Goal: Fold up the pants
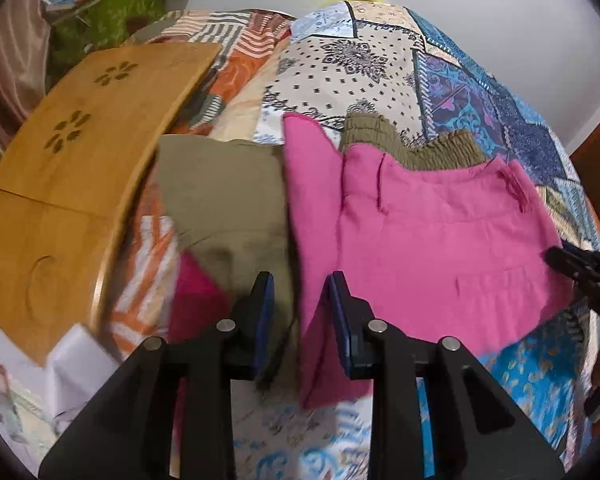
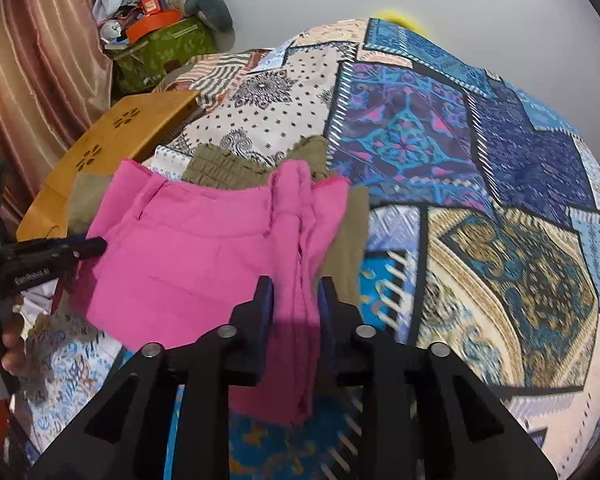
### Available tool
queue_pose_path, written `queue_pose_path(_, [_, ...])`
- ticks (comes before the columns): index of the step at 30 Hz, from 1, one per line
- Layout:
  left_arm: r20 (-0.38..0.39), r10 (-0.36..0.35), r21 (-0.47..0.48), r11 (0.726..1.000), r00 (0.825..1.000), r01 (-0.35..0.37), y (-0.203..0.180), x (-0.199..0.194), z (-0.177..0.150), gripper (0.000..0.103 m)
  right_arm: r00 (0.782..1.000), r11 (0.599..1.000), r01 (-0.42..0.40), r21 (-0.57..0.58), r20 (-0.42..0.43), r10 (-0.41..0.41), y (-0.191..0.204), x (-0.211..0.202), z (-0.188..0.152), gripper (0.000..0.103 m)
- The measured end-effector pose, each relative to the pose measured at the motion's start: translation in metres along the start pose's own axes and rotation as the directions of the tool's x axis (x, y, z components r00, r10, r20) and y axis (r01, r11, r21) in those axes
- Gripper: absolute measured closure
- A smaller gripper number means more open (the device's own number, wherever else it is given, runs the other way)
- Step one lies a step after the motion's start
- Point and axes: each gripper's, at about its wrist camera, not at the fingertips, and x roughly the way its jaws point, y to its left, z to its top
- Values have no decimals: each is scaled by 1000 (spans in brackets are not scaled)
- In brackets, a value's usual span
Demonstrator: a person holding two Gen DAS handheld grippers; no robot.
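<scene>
The pink pants [image 1: 440,240] lay folded over on the bed [image 2: 500,240], atop olive ones [image 1: 224,196], with my left gripper [image 1: 298,320] and right gripper [image 2: 294,312] both parted, cloth loose between; smoothing seemingly remained.

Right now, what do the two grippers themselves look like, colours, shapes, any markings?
Both are matte black plastic. The left gripper and right gripper each have two angular fingers with triangular cut-outs, round silver pin heads at the joints, and flat blue pads on the inner faces. Seen side-on from the right wrist view, the left one carries small white lettering, too blurred to read. No cables or sleeves show.
</scene>
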Motion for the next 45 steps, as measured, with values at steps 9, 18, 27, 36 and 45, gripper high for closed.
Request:
queue_pose_path(9, [-13,114,90,990,993,-112,-7,-57,-36,74,999,998,52,-24,18,-51,4,-57,-25,64])
queue_pose_path(18, [272,9,144,988,962,-50,-59,-228,-58,73,964,995,59,-80,262,-36,47,-186,-27,64])
queue_pose_path(27, [601,-75,192,980,796,-53,-105,-393,-131,49,850,995,-12,-101,522,63,93,-319,-65,64])
queue_pose_path(36, [742,-102,196,978,663,-68,-121,-464,-217,33,721,993,-32,-116,685,103,128,-388,-135,64])
queue_pose_path(45, [773,-106,189,980,626,-68,-123,-470,-249,2,680,995,57,-86,733,25,151,-394,-162,31])
